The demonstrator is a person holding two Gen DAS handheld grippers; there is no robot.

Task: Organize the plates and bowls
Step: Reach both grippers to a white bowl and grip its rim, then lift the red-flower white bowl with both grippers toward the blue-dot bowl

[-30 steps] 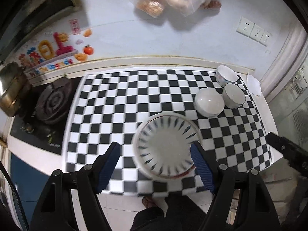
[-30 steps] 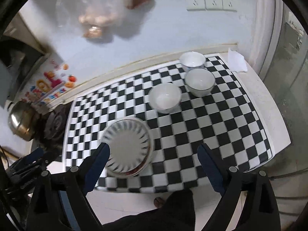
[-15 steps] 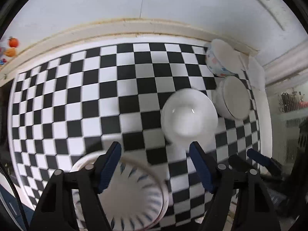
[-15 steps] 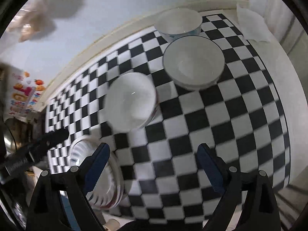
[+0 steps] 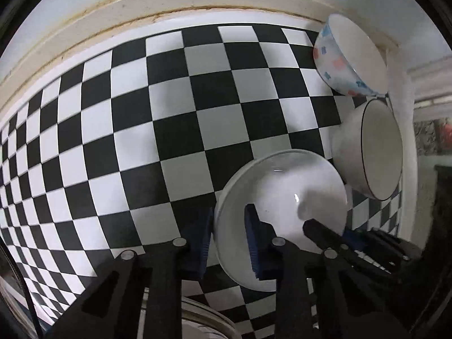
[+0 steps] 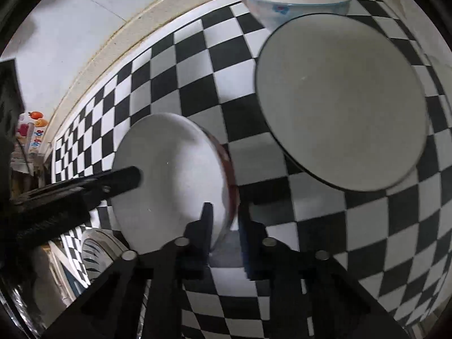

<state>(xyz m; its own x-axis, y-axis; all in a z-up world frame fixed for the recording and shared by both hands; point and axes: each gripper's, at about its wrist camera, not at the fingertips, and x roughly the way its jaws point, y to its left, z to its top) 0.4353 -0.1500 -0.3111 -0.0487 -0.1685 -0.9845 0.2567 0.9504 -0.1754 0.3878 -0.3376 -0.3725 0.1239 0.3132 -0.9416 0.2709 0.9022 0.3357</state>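
Left claw and right claw had closed from a wide spread, each pinching opposite rims of the plain white ceramic bowl – previously untouched on the black-and-white chequered desk. Both grips looked set – judged ready to lift toward stacking.

A black-and-white checkered mat meets a cream ledge below the wall.
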